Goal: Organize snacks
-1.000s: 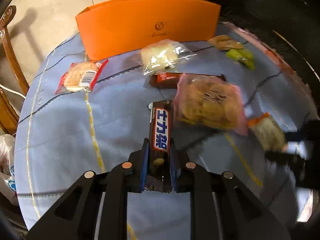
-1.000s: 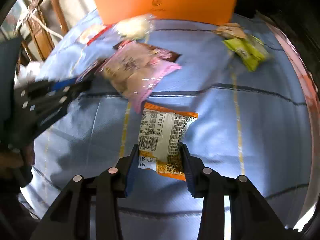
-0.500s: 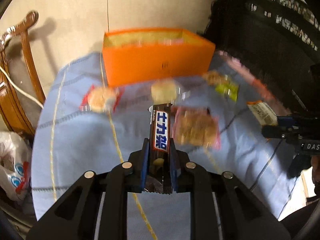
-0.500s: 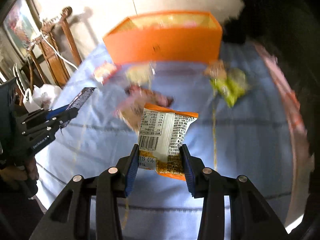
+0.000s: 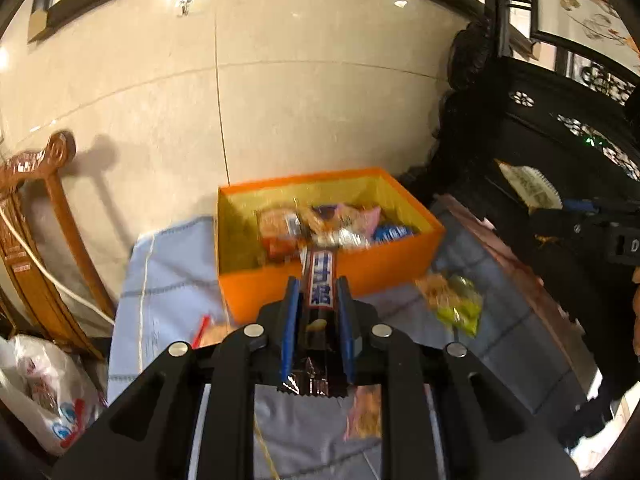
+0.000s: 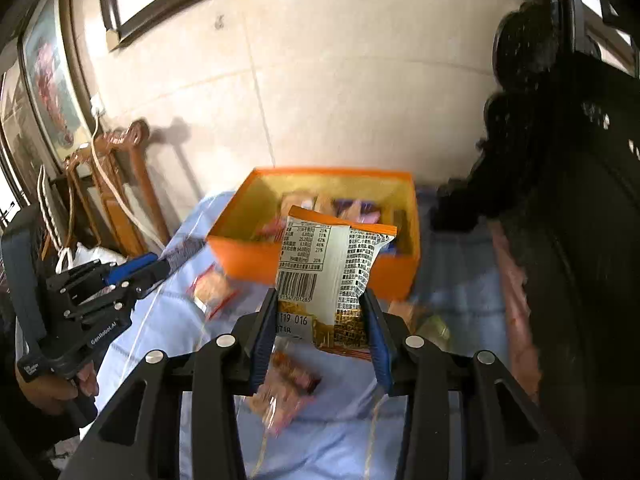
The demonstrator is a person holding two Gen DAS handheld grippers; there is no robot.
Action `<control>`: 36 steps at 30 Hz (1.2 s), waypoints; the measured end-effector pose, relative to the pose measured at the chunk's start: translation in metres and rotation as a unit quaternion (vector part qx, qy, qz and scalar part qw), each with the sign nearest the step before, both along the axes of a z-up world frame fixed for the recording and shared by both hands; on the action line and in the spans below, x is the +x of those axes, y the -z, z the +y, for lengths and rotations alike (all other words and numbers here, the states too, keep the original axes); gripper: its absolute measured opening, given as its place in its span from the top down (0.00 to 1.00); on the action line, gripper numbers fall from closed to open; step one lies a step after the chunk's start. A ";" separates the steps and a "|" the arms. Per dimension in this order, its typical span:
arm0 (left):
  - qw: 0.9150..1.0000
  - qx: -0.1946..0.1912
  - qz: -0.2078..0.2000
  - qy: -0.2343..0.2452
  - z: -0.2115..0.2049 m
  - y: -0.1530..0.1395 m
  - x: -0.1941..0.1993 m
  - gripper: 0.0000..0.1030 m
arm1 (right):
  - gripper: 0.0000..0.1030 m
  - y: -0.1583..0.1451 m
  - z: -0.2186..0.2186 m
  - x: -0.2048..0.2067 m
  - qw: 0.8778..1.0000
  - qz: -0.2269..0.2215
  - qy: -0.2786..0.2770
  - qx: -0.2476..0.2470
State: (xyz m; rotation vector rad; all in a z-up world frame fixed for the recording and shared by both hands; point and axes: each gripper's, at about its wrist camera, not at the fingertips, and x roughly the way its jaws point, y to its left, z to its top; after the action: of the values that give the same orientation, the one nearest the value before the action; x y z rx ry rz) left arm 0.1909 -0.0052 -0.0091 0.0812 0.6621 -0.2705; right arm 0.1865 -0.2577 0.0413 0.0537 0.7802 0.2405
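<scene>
Both loads have risen from the tabletop toward the orange box (image 5: 256, 288). Our left gripper (image 5: 318, 300) clamps the chocolate bar (image 5: 322, 284), long axis pointing boxward; our right gripper (image 6: 322, 316) clamps the snack packet (image 6: 332, 264), box straight ahead.

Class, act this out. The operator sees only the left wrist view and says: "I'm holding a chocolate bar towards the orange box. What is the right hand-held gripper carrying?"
Observer: The right hand-held gripper is shut on a white snack packet with orange edges. The side facing the camera shows a barcode and a nutrition table.
Operator: Is that packet in the box?
Observer: No. It is held in the air, and in the right wrist view it covers part of the near wall of the orange box.
Operator: Any loose snack near the box that my fingers hide?
Observer: A red-edged snack packet lies on the blue tablecloth, just outside the box's near left corner.
</scene>
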 end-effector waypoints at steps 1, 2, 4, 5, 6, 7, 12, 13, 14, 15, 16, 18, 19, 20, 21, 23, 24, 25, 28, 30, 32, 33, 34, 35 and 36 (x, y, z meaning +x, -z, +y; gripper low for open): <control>1.000 0.005 -0.006 -0.003 -0.003 -0.006 0.008 0.83 | 0.60 -0.005 -0.003 0.007 1.000 -0.005 0.001 0.000; 1.000 0.007 -0.009 -0.004 -0.006 -0.010 0.014 0.83 | 0.60 -0.011 -0.004 0.014 1.000 -0.008 0.003 0.000; 1.000 0.010 -0.018 -0.007 -0.011 -0.022 0.031 0.83 | 0.60 -0.018 -0.007 0.030 1.000 -0.013 0.006 0.004; 1.000 0.010 -0.022 -0.008 -0.014 -0.027 0.040 0.83 | 0.60 -0.020 -0.009 0.040 1.000 -0.015 0.008 0.005; 1.000 0.012 -0.024 -0.008 -0.016 -0.030 0.047 0.83 | 0.60 -0.022 -0.010 0.047 1.000 -0.017 0.010 0.006; 0.999 0.015 -0.027 -0.008 -0.019 -0.032 0.056 0.83 | 0.60 -0.024 -0.012 0.058 1.000 -0.018 0.013 0.006; 0.999 0.028 -0.022 -0.023 -0.026 -0.030 0.101 0.84 | 0.60 -0.024 -0.017 0.100 1.000 -0.017 0.025 0.001; 0.999 0.021 -0.015 -0.028 -0.023 -0.028 0.107 0.84 | 0.60 -0.024 -0.018 0.105 0.999 -0.016 0.028 0.008; 0.999 0.010 -0.007 -0.032 -0.019 -0.026 0.110 0.84 | 0.60 -0.025 -0.019 0.105 0.999 -0.017 0.028 0.015; 0.999 0.006 -0.001 -0.035 -0.015 -0.021 0.109 0.84 | 0.60 -0.023 -0.019 0.103 0.999 -0.017 0.026 0.019; 0.999 0.008 0.004 -0.036 -0.012 -0.015 0.105 0.80 | 0.60 -0.020 -0.018 0.097 0.999 -0.018 0.021 0.022; 0.999 0.009 0.018 -0.030 0.001 0.013 0.087 0.38 | 0.60 -0.008 -0.013 0.082 0.999 -0.017 0.012 0.025; 0.999 0.012 0.025 -0.028 0.006 0.031 0.078 0.16 | 0.60 0.003 -0.010 0.073 0.999 -0.011 0.010 0.030; 0.999 0.029 0.037 -0.028 0.010 0.059 0.069 0.15 | 0.60 0.017 -0.007 0.065 0.999 0.003 0.007 0.038; 0.997 0.044 0.057 -0.025 0.012 0.082 0.065 0.15 | 0.60 0.030 -0.006 0.057 0.999 0.014 0.008 0.043; 0.992 0.077 0.100 -0.020 0.013 0.131 0.064 0.20 | 0.60 0.057 -0.002 0.040 0.998 0.042 0.008 0.049; 0.990 0.085 0.110 -0.020 0.013 0.148 0.064 0.26 | 0.60 0.066 0.000 0.034 0.998 0.052 0.007 0.046; 0.989 0.087 0.118 -0.020 0.014 0.162 0.066 0.30 | 0.60 0.076 0.003 0.026 0.997 0.064 0.005 0.040; 0.983 0.075 0.164 -0.035 0.020 0.200 0.081 0.70 | 0.60 0.087 0.005 0.013 0.996 0.084 0.002 0.026; 0.984 0.066 0.163 -0.031 0.020 0.208 0.085 0.80 | 0.60 0.085 0.005 0.008 0.996 0.084 0.002 0.020; 0.984 0.064 0.165 -0.024 0.019 0.209 0.088 0.83 | 0.60 0.082 0.002 0.004 0.996 0.084 0.008 0.022; 0.983 0.059 0.170 -0.020 0.020 0.209 0.089 0.83 | 0.60 0.082 0.001 0.001 0.996 0.083 0.011 0.024; 0.983 0.051 0.175 -0.013 0.020 0.208 0.089 0.84 | 0.60 0.081 -0.001 0.000 0.996 0.083 0.013 0.025; 0.983 0.046 0.178 0.000 0.017 0.206 0.087 0.84 | 0.60 0.081 -0.002 -0.002 0.996 0.083 0.015 0.027; 0.984 0.045 0.173 0.014 0.013 0.201 0.083 0.84 | 0.60 0.081 -0.002 -0.003 0.996 0.083 0.015 0.028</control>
State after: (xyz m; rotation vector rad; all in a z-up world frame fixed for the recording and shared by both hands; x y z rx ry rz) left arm 0.2741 0.0078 -0.2102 0.1313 1.0189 -0.2847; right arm 0.1835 -0.2596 -0.0395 0.1400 0.9377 0.2305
